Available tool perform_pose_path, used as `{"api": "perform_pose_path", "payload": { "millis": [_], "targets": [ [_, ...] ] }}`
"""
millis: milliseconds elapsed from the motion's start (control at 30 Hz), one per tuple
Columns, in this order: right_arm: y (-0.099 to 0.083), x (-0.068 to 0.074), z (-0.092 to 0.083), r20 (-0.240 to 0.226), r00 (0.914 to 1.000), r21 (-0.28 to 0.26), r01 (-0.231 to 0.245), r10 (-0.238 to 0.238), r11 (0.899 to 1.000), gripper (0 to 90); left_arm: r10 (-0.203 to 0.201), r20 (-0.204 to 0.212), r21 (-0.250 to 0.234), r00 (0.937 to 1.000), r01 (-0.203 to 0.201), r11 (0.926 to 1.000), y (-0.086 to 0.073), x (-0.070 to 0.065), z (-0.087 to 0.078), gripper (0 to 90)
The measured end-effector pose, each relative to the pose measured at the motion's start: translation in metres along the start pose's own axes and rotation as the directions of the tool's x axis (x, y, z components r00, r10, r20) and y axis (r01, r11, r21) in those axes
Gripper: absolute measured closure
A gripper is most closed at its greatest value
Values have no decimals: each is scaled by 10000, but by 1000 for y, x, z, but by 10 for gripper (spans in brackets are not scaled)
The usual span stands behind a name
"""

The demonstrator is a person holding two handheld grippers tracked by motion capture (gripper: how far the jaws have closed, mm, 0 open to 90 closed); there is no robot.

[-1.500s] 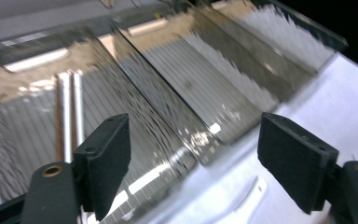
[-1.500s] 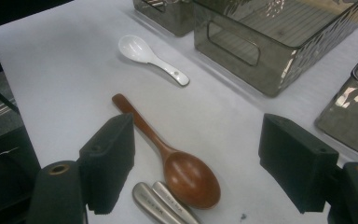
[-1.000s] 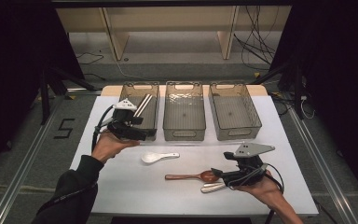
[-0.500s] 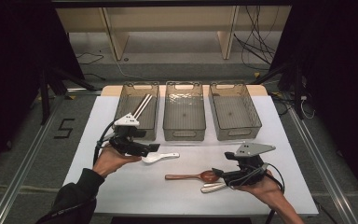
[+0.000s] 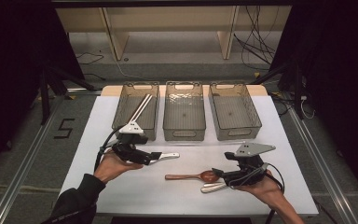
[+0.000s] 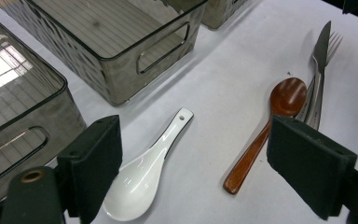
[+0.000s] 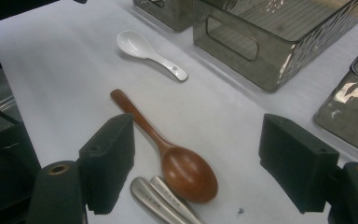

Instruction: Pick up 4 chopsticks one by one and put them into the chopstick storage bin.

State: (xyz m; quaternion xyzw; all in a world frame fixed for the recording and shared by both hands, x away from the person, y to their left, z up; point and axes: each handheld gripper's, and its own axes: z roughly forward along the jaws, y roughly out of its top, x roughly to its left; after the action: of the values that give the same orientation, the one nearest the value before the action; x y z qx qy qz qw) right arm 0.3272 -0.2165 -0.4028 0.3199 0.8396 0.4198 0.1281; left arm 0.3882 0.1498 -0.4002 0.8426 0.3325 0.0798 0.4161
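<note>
Down from the bins comes my left gripper (image 5: pixel 154 157), jaws wide, empty, white spoon (image 6: pixel 148 166) at seven o'clock between them.

From above, my left gripper (image 5: pixel 142 157) covers the bowl of the white spoon (image 5: pixel 167 156), so I see only its handle. My right gripper (image 5: pixel 242 173) hides most of the metal cutlery (image 5: pixel 213 187) beside the wooden spoon (image 5: pixel 191 177). In the right gripper view the bottom edge cuts those metal handles (image 7: pixel 165 203) off; I can't read their engraving.
</note>
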Motion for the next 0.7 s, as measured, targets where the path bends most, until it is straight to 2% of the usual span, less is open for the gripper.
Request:
{"api": "perform_pose_path", "payload": {
  "millis": [33, 167, 367, 567, 700],
  "targets": [
    [0, 0, 0, -11, 10000, 6, 27, -27, 10000, 277, -36, 26, 42, 10000, 36, 10000, 0, -1, 1, 176],
    [0, 0, 0, -30, 10000, 3, -7, 7, 10000, 277, 314, -55, 486, 9995, -311, 9983, 0, -3, 6, 172],
    [-1, 0, 1, -47, 10000, 29, -31, 31, 10000, 277, 572, -121, 973, 9983, -557, 9937, -1, -4, 19, 170],
    [-2, 0, -1, -35, 10000, 0, -69, 69, 10000, 277, 610, -116, 1141, 9981, -593, 9917, 0, -3, 27, 170],
    [-2, 0, 0, -14, 10000, 21, -64, 64, 10000, 277, 805, -187, 1377, 9966, -772, 9875, -1, -2, 31, 169]
  ]
}}
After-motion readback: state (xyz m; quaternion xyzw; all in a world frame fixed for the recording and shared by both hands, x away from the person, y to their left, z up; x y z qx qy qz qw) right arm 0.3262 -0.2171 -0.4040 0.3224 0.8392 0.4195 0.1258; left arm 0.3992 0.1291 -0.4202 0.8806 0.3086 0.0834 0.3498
